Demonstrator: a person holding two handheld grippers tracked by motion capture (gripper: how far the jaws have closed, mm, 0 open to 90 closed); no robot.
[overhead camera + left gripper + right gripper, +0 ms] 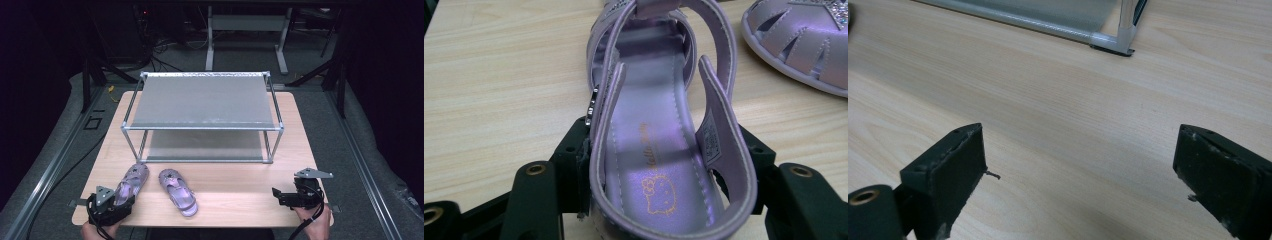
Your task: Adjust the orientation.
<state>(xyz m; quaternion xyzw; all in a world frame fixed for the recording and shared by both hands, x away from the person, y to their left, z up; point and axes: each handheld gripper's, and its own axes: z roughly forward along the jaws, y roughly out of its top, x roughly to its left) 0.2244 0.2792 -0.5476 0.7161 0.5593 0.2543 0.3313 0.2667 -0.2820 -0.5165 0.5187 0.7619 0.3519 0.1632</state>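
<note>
While left tool clasps sandal (heel).

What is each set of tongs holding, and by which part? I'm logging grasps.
The left tongs have their jaws on either side of the heel end of the left purple sandal; a firm clamp cannot be confirmed. The right tongs are open over the bare table, holding nothing.

Bare desk lies open between my right hand-held gripper and the sandals. Farther off, the shelf rack blocks the desk's middle.
</note>
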